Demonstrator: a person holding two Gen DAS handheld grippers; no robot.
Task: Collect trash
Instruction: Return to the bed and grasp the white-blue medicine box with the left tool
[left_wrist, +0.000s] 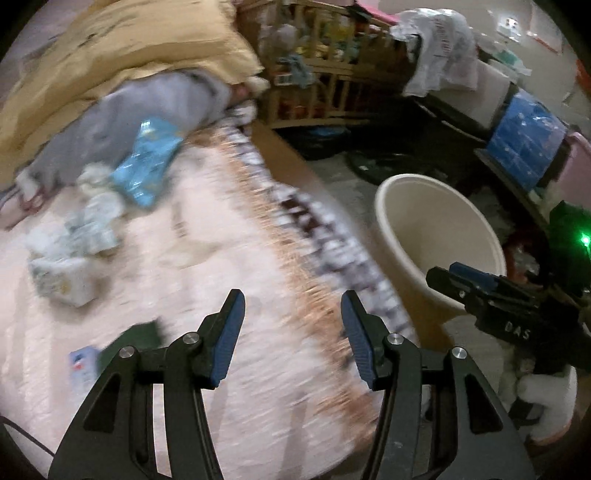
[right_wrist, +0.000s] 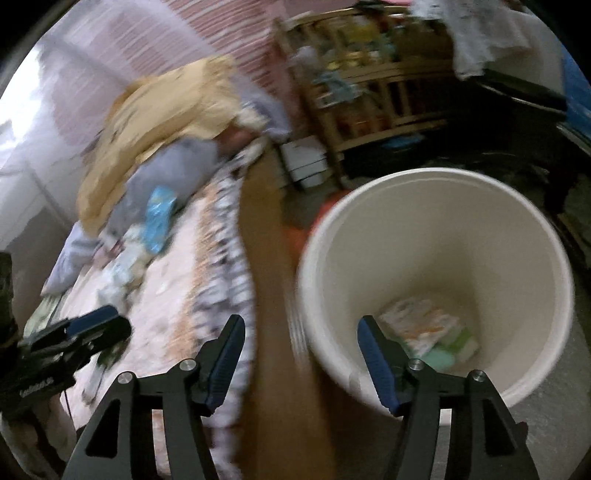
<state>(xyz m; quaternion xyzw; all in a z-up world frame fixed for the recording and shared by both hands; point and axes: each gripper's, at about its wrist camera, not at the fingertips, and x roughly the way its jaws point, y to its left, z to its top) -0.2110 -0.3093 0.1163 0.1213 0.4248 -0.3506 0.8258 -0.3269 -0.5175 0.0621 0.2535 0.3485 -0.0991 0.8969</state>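
My left claw (left_wrist: 292, 306) gapes, empty, over the bedspread (left_wrist: 207, 266); crumpled trash (left_wrist: 70, 258) lies ahead-left, blue packet (left_wrist: 147, 162) beyond. Only my right claw's (right_wrist: 301, 332) view, also parted and empty, shows inside the bin (right_wrist: 436, 206) ahead-right: wrappers (right_wrist: 428, 332) at the bottom.

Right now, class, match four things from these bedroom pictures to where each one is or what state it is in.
1. cream round plastic bin
2. shiny blue foil packet
3. crumpled white wrappers
4. left gripper

a. at the bin's bottom
b. open, holding nothing
c. on the floor beside the bed
d. on the bed by the grey cloth

Pairs: 1-c, 2-d, 3-a, 4-b
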